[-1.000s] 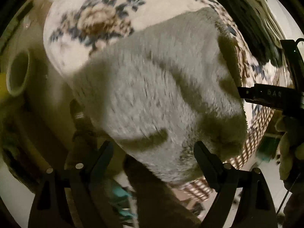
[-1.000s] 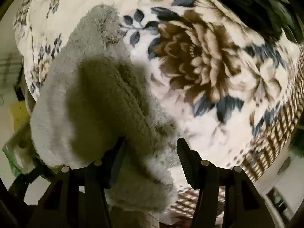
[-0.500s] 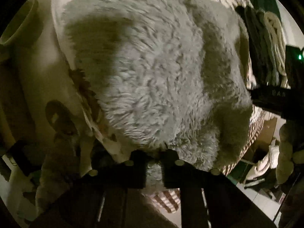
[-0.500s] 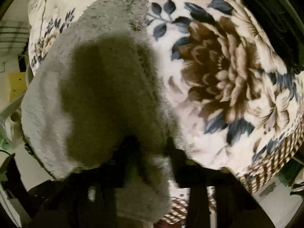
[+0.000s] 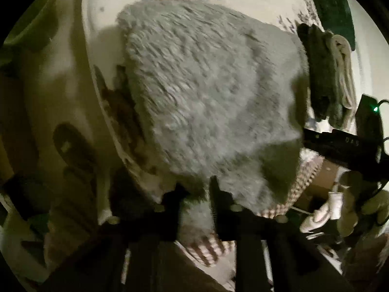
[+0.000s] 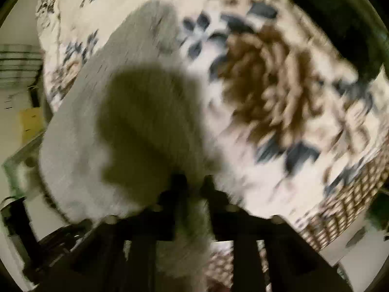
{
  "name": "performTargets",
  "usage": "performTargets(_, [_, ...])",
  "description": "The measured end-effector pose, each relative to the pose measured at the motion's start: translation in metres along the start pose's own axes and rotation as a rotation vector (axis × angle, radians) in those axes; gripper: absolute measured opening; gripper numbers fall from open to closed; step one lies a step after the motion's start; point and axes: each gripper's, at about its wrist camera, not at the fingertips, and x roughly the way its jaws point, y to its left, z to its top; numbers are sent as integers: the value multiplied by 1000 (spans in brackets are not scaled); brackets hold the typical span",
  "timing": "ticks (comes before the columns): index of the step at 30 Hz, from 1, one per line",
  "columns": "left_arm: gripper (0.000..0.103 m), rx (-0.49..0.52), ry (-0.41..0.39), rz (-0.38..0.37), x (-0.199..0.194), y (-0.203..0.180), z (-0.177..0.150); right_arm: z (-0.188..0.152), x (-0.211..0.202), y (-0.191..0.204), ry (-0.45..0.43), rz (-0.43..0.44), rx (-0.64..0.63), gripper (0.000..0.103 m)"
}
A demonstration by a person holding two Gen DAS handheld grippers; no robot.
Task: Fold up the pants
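Both jaws clamped on fluffy grey pants (image 5: pixel 206 92) (image 6: pixel 136 112), floral blanket (image 6: pixel 279 92) beneath, folded clothes (image 5: pixel 330 77) beside.

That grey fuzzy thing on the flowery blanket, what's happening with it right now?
A person is folding fuzzy grey pants on a floral blanket, with a handheld gripper in each hand. The left gripper is shut on the near edge of the fabric, and the right gripper is pinching the same hem further along. The right view is blurred by motion. A small pile of dark folded clothes sits beyond the pants.
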Motion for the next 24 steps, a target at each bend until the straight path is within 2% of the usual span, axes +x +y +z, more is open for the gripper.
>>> performTargets(1, [23, 3, 5, -6, 1, -2, -3, -6, -2, -3, 5, 17, 16, 47])
performTargets(6, [27, -57, 62, -44, 20, 4, -6, -37, 5, -29, 71, 106, 95, 48])
performTargets(8, [28, -82, 75, -65, 32, 7, -9, -53, 19, -39, 83, 135, 128, 48])
performTargets(10, [26, -108, 83, -99, 43, 12, -13, -56, 33, -45, 107, 187, 156, 48])
performTargets(11, [25, -116, 66, -121, 46, 12, -16, -58, 40, -47, 113, 206, 175, 43])
performTargets(12, [22, -110, 48, -125, 45, 10, -17, -60, 46, -47, 113, 220, 191, 32])
performTargets(13, [7, -91, 26, -121, 42, 7, -19, -63, 46, -47, 93, 211, 200, 18])
performTargets(14, [6, -72, 8, -113, 38, 4, -21, -65, 41, -45, 71, 188, 186, 12])
performTargets(17, [6, -43, -28, -99, 28, 2, -24, -72, 14, -43, 3, 126, 156, 10])
performTargets(20, [6, -47, -32, -93, 26, 1, -22, -80, -19, -52, -58, 113, 166, 8])
performTargets(24, [6, -24, -26, -86, 31, -6, -22, -82, -43, -62, -108, 36, 157, 8])
